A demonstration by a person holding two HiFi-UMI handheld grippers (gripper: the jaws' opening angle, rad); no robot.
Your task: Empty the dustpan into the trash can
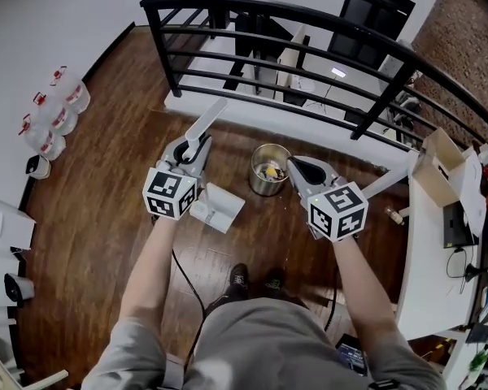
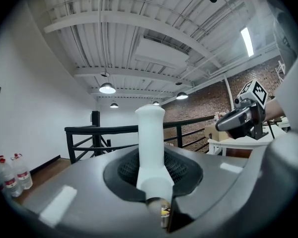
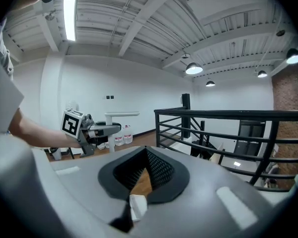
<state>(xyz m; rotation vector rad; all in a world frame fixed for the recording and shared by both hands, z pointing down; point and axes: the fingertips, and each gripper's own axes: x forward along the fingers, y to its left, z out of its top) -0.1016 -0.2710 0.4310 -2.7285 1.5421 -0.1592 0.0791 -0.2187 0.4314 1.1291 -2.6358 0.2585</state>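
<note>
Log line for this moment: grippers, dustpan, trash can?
left gripper: shut on dustpan handle | right gripper: shut, empty | dustpan: beside trash can, not over it | can: upright, debris inside

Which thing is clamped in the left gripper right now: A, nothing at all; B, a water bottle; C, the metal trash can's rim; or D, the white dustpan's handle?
D: the left gripper view shows the left gripper with its jaws closed on the white dustpan's handle, and the trash can stands apart from it.
</note>
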